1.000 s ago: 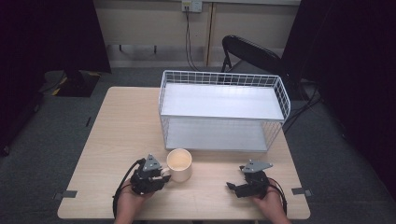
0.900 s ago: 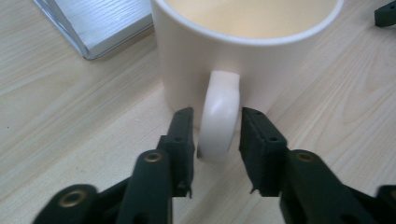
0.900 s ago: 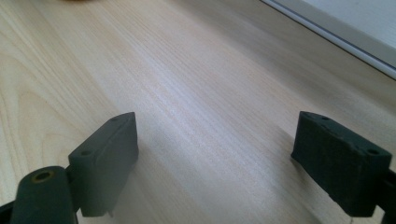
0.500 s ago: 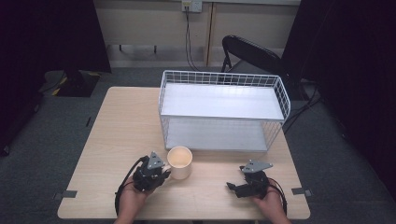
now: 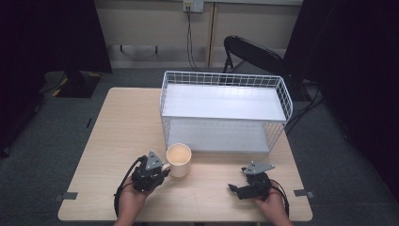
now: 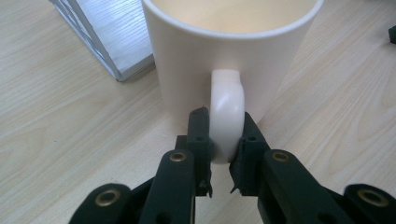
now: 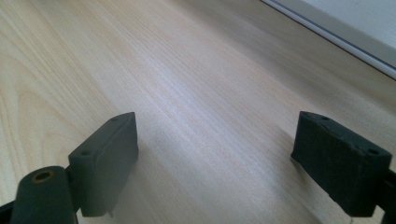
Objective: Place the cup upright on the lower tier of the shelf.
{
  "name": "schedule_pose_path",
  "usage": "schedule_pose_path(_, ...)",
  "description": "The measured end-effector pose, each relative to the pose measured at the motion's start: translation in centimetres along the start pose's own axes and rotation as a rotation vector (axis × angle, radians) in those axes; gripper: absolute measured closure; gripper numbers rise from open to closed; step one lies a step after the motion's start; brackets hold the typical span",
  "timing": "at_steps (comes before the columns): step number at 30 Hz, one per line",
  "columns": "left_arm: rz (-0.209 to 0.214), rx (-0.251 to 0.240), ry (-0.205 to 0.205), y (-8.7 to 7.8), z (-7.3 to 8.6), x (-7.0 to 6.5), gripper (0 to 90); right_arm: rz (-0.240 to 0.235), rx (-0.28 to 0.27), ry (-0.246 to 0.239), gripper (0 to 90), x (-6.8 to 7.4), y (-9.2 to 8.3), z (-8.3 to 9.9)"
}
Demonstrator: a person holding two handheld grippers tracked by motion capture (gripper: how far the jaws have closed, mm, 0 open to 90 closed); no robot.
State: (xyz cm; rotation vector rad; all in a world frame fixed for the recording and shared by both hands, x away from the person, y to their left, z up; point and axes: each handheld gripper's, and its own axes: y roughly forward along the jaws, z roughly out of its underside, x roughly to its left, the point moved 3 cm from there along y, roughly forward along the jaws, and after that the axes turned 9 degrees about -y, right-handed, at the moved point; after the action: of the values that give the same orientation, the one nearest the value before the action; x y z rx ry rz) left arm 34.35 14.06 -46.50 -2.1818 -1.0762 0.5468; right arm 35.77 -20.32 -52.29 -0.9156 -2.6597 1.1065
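On the table [image 5: 117,127], near the front edge, a cream mug [image 5: 179,159] stands upright just in front of a white wire rack [image 5: 223,110]. From up high, the left gripper [image 5: 159,170] sits right beside the mug on its left, held in the person's left hand [image 5: 132,197]. From that far you cannot see how the two meet.

The left gripper view comes much closer. It shows the mug's handle [image 6: 227,116] pointing at the camera, and the two black jaws are closed narrow on it, one on each side, touching it. A corner of the rack [image 6: 109,44] shows behind the mug on the left.

Over to the right, the right gripper [image 5: 234,188] lies low on the table in the right hand [image 5: 269,202], well apart from the mug. It points left, toward the mug. The right gripper view shows its jaws spread wide with bare wood between them, and the rack's edge [image 7: 355,32] in the top corner.

Behind the table stands a black chair [image 5: 256,54], and cords [image 5: 190,37] hang down the wall.
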Motion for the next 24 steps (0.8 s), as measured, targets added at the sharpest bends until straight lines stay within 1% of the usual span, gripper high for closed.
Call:
schedule_pose_path(2, 0.002, 0.005, -0.003, 0.1, -0.1, 0.0, 80.3, 0.0, 0.0, 0.0, 13.6, 0.0, 0.0, 0.0)
schedule_pose_path(4, -0.001, 0.005, 0.004, 0.1, -0.2, 0.0, 80.3, 0.0, 0.0, 0.0, 13.6, 0.0, 0.0, 0.0)
schedule_pose_path(6, -0.002, 0.015, 0.016, 0.1, -0.3, -0.1, 80.3, 0.0, 0.0, 0.0, 13.6, 0.0, 0.0, 0.0)
schedule_pose_path(12, 0.002, 0.011, 0.012, 0.1, -0.8, 0.0, 80.4, 0.003, 0.0, -0.002, 13.6, 0.0, 0.0, 0.0)
schedule_pose_path(13, 0.006, 0.003, 0.001, 0.2, -1.1, 0.0, 80.4, 0.003, 0.0, -0.002, 13.6, 0.0, 0.0, 0.0)
schedule_pose_path(16, 0.005, -0.003, -0.003, 0.3, -1.5, 0.0, 80.4, 0.003, 0.0, -0.002, 13.6, 0.0, 0.0, 0.0)
schedule_pose_path(17, 0.006, -0.013, -0.011, 0.4, -2.0, -0.1, 80.4, 0.003, 0.0, -0.002, 13.6, 0.0, 0.0, 0.0)
schedule_pose_path(19, 0.005, -0.019, -0.013, 0.5, -2.5, -0.1, 80.4, 0.003, 0.0, -0.002, 13.6, 0.0, 0.0, 0.0)
schedule_pose_path(20, 0.005, -0.019, -0.013, 0.5, -2.5, -0.1, 80.4, 0.003, 0.0, -0.002, 13.6, 0.0, 0.0, 0.0)
schedule_pose_path(21, -0.001, -0.024, -0.011, 0.7, -3.0, -0.2, 80.4, 0.003, 0.0, -0.002, 13.6, 0.0, 0.0, 0.0)
schedule_pose_path(24, 0.001, -0.028, -0.015, 0.8, -3.4, -0.4, 80.4, 0.003, 0.0, -0.002, 13.6, 0.0, 0.0, 0.0)
